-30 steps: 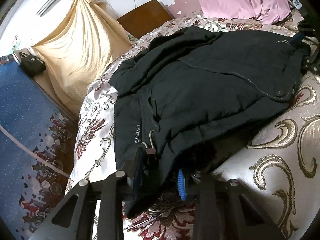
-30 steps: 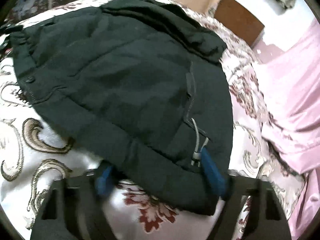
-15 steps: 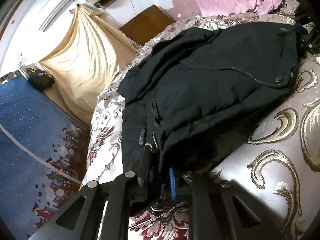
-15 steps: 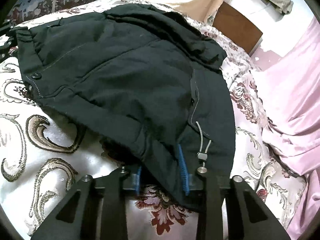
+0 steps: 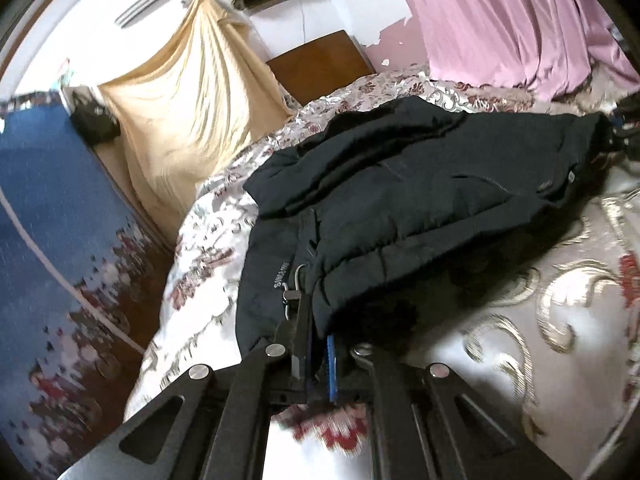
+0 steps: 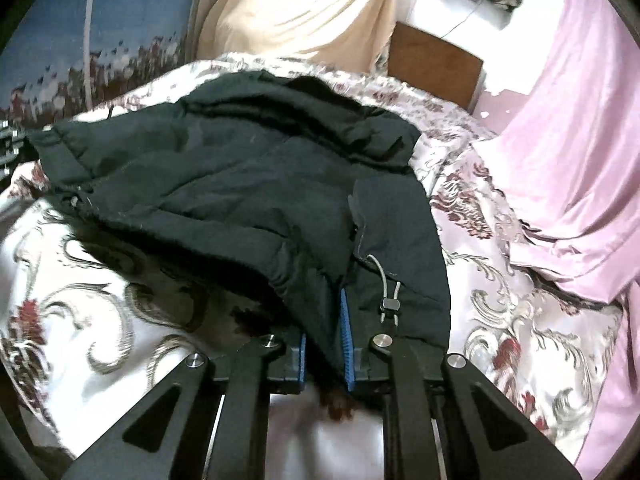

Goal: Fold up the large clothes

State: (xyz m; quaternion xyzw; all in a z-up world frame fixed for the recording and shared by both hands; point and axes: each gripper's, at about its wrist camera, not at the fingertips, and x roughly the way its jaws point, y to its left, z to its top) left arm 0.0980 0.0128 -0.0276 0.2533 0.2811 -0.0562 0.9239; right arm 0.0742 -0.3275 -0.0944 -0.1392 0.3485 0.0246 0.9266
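A large black padded jacket (image 5: 420, 192) lies spread across the patterned bedspread (image 5: 560, 320); it also shows in the right wrist view (image 6: 248, 184). My left gripper (image 5: 318, 344) is shut on the jacket's near hem corner, beside a drawstring toggle (image 5: 292, 294). My right gripper (image 6: 324, 340) is shut on the hem at the other corner, next to a cord lock (image 6: 390, 304). The hem edge between them is lifted off the bed, with shadow beneath. The far end of the jacket rests on the bed.
A pink sheet (image 6: 560, 160) is bunched at the bed's right side. A yellow cloth (image 5: 188, 108) hangs by the wall, next to a wooden headboard (image 5: 320, 60). A blue patterned carpet (image 5: 48, 240) covers the floor left of the bed.
Both grippers closed from open onto the jacket's hem corners and have lifted the near edge up off the bedspread.
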